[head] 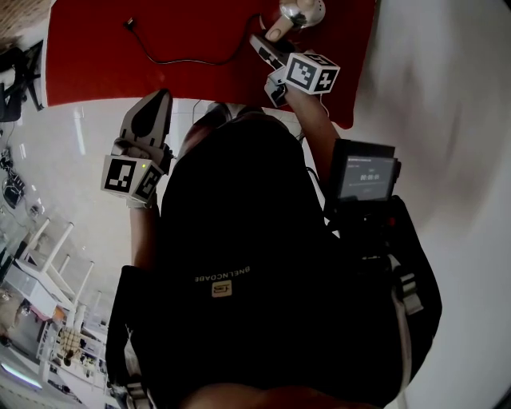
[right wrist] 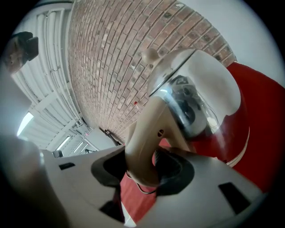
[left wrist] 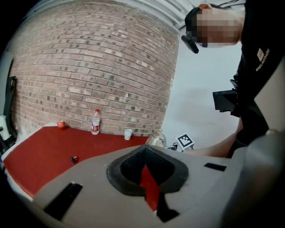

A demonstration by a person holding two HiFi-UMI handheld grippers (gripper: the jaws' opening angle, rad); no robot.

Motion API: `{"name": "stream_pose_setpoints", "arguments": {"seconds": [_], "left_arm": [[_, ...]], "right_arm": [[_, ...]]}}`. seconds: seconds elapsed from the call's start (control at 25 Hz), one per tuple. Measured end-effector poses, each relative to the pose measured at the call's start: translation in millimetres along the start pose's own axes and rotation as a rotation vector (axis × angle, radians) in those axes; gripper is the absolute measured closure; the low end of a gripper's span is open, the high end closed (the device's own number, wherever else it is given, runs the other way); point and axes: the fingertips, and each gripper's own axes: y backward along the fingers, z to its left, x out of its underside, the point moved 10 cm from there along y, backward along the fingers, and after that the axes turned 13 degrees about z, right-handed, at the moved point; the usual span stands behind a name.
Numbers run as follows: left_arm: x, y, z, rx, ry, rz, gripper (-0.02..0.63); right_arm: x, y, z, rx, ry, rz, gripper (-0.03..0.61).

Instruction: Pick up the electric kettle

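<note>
- Reaching over the red table [head: 88,64], our right gripper [head: 267,44] meets the kettle [head: 302,12], which stands at the table's far side, toward its right end.
- In the right gripper view the kettle [right wrist: 196,98] fills the middle. It has a shiny steel body and a pale lid knob, and its cream handle [right wrist: 147,147] runs down between the jaws.
- We see the right gripper [right wrist: 149,165] pinching that handle. A dark pad lies against it on each side, and red table shows below it.
- Our left gripper [head: 160,104] hangs short of the table's near edge, well apart from the kettle.
- In its own view the left gripper [left wrist: 143,167] has its jaws pressed together at the tips. Only a thin red sliver shows between them lower down, and nothing is held there.
- From that view the kettle [left wrist: 156,139] looks small, near the table's right end, with the right gripper's marker cube [left wrist: 185,142] just beside it.
- A black cable [head: 188,57] lies loose on the table, left of the kettle and apart from it.
- Along the brick wall [left wrist: 98,67] stand a bottle [left wrist: 95,121] and a cup [left wrist: 128,133].
- A small red round thing [left wrist: 61,125] sits at the table's far left corner; we cannot tell what it is.
</note>
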Motion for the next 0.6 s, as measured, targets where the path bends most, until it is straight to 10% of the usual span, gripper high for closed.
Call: {"name": "stream_pose_setpoints", "arguments": {"seconds": [0.6], "left_arm": [[10,16,-11,-0.049,0.020,-0.009,0.611]], "right_arm": [[-12,5,3,0.065,0.114,-0.038,0.430]]}}
